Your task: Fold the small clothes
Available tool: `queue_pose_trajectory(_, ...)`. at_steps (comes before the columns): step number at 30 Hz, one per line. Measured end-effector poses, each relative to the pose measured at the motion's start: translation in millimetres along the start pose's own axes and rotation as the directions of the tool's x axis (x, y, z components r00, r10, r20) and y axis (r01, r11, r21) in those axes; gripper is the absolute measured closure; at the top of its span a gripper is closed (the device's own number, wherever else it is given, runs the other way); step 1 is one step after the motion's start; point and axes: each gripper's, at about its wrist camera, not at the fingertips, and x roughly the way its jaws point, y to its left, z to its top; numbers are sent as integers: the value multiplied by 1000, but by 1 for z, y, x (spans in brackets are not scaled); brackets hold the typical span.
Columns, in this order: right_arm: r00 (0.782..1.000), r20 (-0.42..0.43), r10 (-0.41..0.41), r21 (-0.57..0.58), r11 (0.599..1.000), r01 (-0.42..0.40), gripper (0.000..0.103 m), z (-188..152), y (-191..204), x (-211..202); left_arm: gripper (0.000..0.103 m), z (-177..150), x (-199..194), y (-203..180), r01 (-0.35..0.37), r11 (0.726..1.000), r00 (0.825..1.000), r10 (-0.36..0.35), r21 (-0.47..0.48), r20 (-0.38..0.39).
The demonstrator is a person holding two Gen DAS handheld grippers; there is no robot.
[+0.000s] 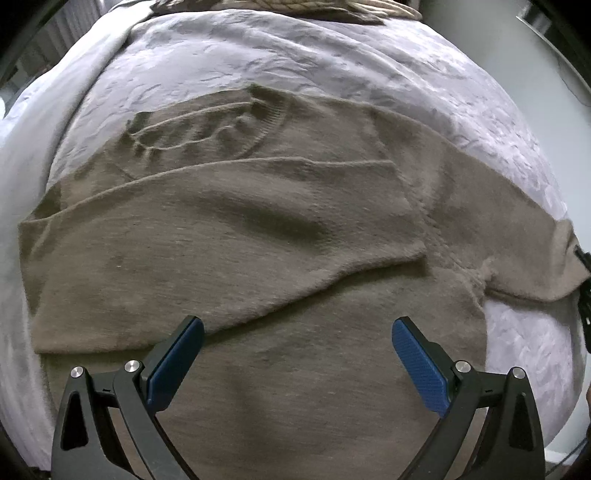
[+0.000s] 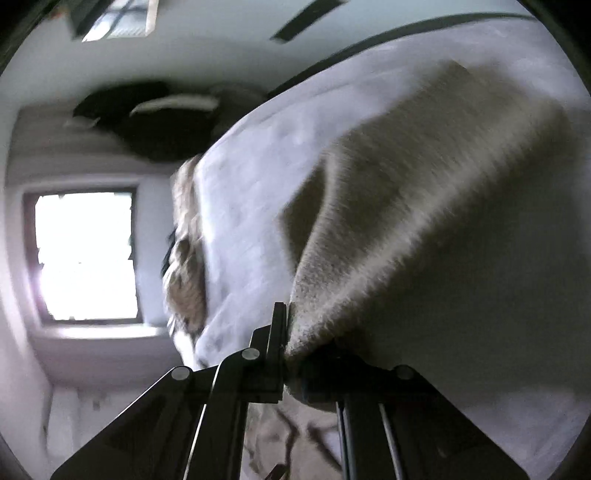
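A taupe knit sweater [image 1: 258, 240] lies spread on a pale lilac bed cover [image 1: 295, 59], its collar at the upper left and one sleeve folded across the chest. My left gripper [image 1: 297, 328] hovers above the sweater's lower body, open wide, with nothing between its blue pads [image 1: 421, 365]. In the right wrist view the picture is tilted and blurred. My right gripper [image 2: 286, 332] is shut on a pinched end of the sweater [image 2: 424, 221], which stretches taut away from the jaws up to the right. Its right finger is hidden by the cloth.
A woven rope-like item [image 1: 332, 7] lies at the far edge of the bed. The bed cover [image 2: 251, 203] ends at a drop to the left in the right wrist view, where a bright window [image 2: 85, 254] and a dark bag-like shape [image 2: 159, 122] show beyond.
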Motion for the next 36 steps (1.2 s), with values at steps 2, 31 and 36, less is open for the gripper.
queue_pose_trajectory(2,998,-51,25,-95,995,-30,96,-11,30,16,1,1,-2,12,-7,1000,1000,7,-20,6)
queue_pose_trajectory(31,867,-395,-302,-467,879,94,46,-232,93,202,1,-34,0,232,83,925,994,-48,-370,102)
queue_pose_trajectory(36,886,-376,-272,-341,930,140,94,-212,91,209,1,-36,-4,247,226,894,972,-181,-387,149)
